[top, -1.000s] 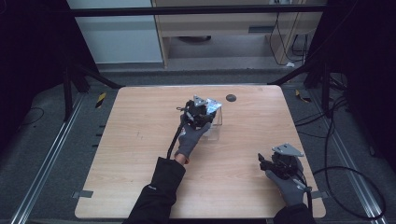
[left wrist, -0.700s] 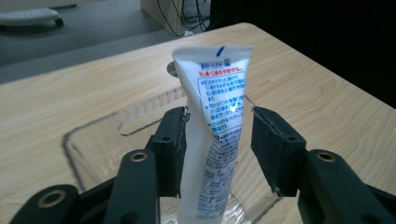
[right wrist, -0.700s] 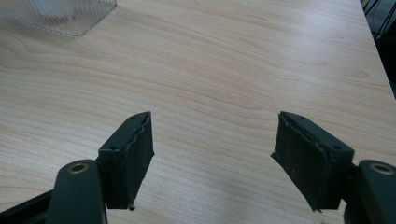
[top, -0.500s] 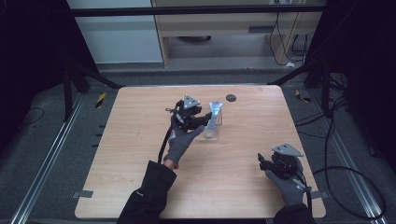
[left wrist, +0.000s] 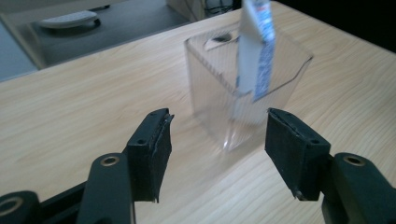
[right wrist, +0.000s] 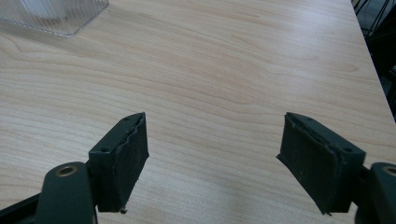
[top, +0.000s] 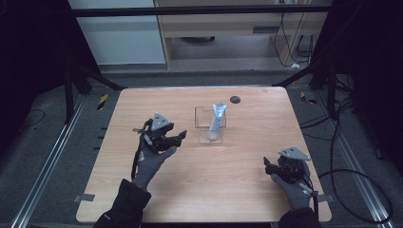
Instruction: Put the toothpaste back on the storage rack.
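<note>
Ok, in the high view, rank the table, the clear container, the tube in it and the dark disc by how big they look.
1. Table
2. Clear container
3. Tube, slightly smaller than the container
4. Dark disc, smallest

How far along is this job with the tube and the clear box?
Done, it seems: the tube stands leaning inside the clear box. In hand: nothing; the left gripper, jaws just opened and empty, sits left of the box, and the right gripper rests open near the table edge. Little looks left.
</note>
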`<state>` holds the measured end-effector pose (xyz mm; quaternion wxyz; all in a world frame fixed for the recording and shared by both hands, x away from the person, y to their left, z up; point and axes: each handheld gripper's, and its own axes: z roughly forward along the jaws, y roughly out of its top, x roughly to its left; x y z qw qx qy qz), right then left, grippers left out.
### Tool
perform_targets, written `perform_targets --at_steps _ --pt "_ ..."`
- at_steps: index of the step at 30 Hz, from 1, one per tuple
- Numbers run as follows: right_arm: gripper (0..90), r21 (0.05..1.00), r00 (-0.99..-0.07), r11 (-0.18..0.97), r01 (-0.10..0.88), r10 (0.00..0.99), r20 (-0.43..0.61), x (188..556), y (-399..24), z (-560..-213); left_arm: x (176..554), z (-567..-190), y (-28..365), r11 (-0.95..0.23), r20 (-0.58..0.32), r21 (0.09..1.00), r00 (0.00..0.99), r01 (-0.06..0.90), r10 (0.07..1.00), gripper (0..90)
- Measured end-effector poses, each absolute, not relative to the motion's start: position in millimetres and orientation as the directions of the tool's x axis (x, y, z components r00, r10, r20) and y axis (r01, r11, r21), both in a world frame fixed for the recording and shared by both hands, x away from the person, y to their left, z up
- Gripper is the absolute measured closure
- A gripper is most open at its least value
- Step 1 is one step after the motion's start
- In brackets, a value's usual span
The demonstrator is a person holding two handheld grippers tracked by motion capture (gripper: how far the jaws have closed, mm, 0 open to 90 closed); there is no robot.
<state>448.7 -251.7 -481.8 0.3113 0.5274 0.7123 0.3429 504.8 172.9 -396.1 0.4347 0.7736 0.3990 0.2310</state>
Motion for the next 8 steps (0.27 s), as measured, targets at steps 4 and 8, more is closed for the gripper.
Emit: perform_targets --at_steps 4,8 --pt "22.7 0.816 -0.247 0.204 0.541 0.966 -0.079 446.8 -253.6 -482.8 494.4 -411.1 195.1 -0.305 0.016 0.842 0.545 0.444 0.838 37.5" --pt "22.2 0.815 -0.240 0.191 0.547 0.969 -0.066 445.0 -255.4 -483.2 488.3 -422.8 213.0 -0.305 0.014 0.830 0.529 0.467 0.849 36.3"
